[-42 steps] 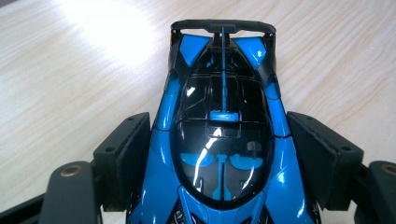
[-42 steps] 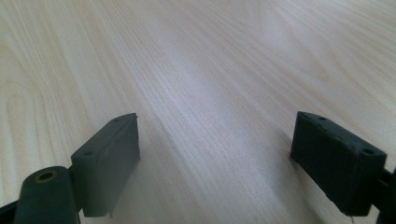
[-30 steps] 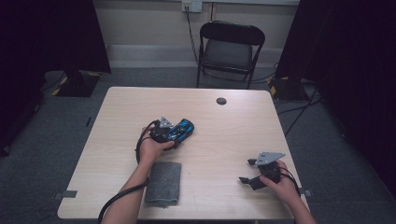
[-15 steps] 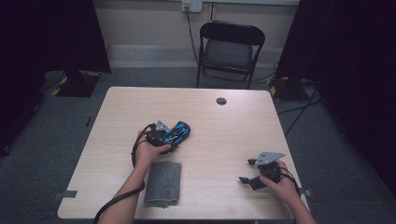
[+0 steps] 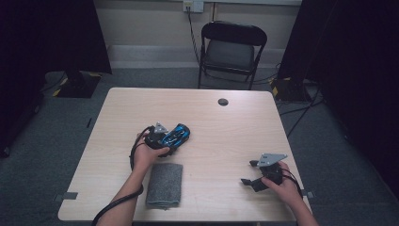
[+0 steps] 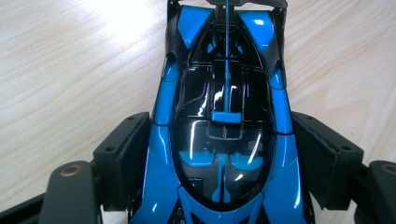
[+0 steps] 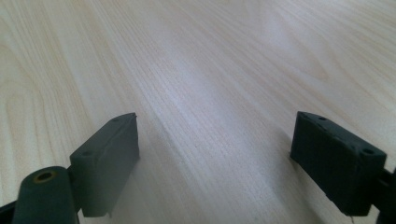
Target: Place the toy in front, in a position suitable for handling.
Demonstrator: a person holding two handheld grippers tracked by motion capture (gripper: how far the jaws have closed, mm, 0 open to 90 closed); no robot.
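Toy car (image 5: pixel 176 135) behind cloth (image 5: pixel 164 184)

The left gripper (image 5: pixel 165 141) with the blue toy car (image 5: pixel 175 136) slid slightly nearer the person – toward the grey cloth (image 5: pixel 164 184)

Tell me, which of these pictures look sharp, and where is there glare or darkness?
High view: the table is evenly lit, the room's sides fall into black. Left gripper view: crisp, with bright glints on the glossy blue toy car. Right gripper view: the near tongs look soft, and the far wood washes pale.
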